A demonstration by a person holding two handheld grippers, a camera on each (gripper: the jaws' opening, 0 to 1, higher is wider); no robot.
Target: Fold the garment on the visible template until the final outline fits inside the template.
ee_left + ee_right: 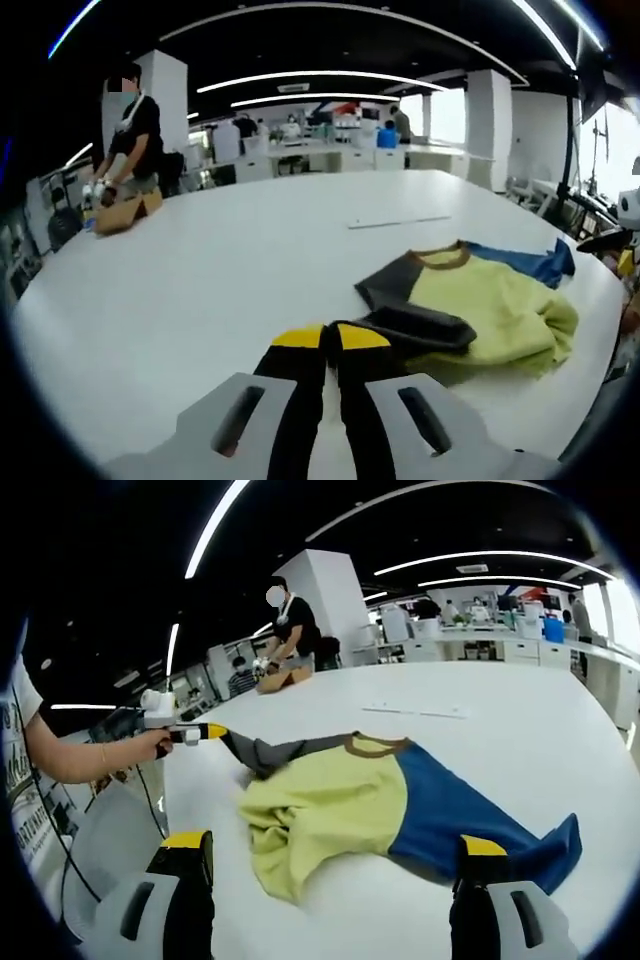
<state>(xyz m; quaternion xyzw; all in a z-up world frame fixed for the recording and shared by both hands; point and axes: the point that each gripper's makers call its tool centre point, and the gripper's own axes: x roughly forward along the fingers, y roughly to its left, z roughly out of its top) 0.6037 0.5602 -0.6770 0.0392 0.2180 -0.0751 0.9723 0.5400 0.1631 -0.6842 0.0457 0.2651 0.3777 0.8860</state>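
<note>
A shirt with a yellow-green front (490,305) (330,805), a blue half (450,810), a brown collar (375,745) and a grey sleeve (425,325) lies crumpled on the white table (200,280). My left gripper (330,335) is shut on the grey sleeve's end. In the right gripper view it comes in from the left (213,730), holding the sleeve (260,750) stretched out. My right gripper (335,848) is open, its jaws wide apart at the shirt's near edge, with the blue hem by its right jaw. A thin pale strip (398,221) (420,711) marks the table beyond the shirt.
A person (135,140) (293,630) stands at the table's far side handling a brown item (125,212). A hand and forearm (75,755) hold the left gripper, with a cable (150,800) hanging. Desks and people fill the back of the room.
</note>
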